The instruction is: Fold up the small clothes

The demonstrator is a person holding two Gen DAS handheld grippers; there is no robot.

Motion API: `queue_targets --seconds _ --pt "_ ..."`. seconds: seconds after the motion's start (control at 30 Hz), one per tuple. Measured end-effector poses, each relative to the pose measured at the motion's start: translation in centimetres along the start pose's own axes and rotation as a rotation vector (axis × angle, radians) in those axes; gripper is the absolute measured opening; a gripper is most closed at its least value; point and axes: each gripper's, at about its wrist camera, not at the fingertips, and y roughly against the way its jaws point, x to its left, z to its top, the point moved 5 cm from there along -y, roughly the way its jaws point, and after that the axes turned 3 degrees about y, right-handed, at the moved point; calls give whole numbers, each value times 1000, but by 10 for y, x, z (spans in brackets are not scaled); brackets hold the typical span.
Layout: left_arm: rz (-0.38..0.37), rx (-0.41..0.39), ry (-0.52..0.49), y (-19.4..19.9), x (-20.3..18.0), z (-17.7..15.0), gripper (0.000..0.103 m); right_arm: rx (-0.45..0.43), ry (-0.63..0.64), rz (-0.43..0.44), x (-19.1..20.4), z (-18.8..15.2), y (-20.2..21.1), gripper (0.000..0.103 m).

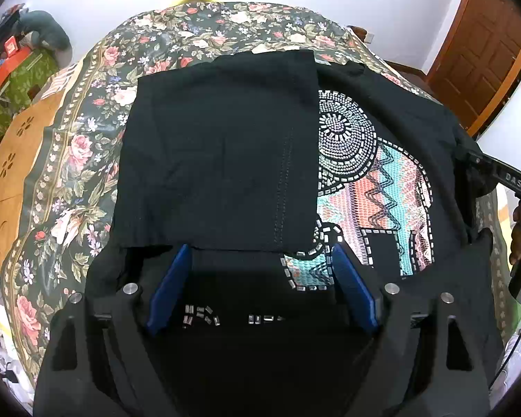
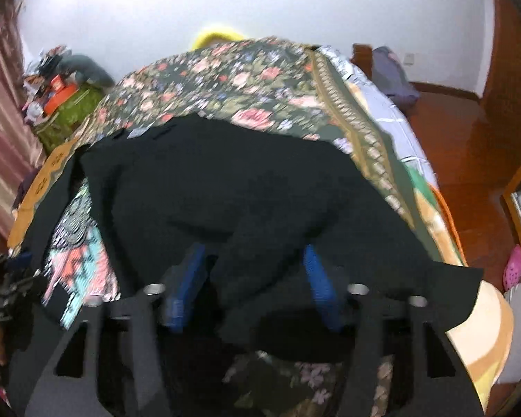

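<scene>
- A home bedroom: a bed (image 2: pixel 392 132) under a floral cover (image 1: pixel 87 153).
- Wooden door (image 1: pixel 482 52), pink curtain (image 2: pixel 0 111), cluttered side table (image 2: pixel 62 104), polished wood floor (image 2: pixel 469 160).

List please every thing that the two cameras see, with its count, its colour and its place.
T-shirt: one, black with a beaded, multicoloured print, spread on the bed cover, its left side folded over the middle.
Bed cover: one, dark floral, under the T-shirt.
Wooden board: one, light brown, left of the bed cover.
Door: one, brown wood, far right.
Yellow object: one, behind the bed; what it is I cannot tell.
Pink object: one, on the floor at right.
Left gripper: black with blue pads, open over the near hem.
Right gripper: same colours, black cloth between its pads.
</scene>
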Motion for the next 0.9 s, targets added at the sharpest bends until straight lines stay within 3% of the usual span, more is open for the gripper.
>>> queue_targets --seconds 0.1,0.2,0.5,0.7,0.9 --pt "-7 2 10 -1 2 1 85 -8 -32 33 -9 -1 6 15" --pt "-5 3 10 0 2 0 85 -19 -52 62 -12 -1 16 9" --pt "18 -2 -18 20 4 -3 84 -159 -27 106 6 31 71 8" --pt "23 -55 23 51 25 -2 84 -199 65 176 59 63 78 7" --pt "58 -85 52 71 53 -3 84 -146 195 283 131 60 49 7"
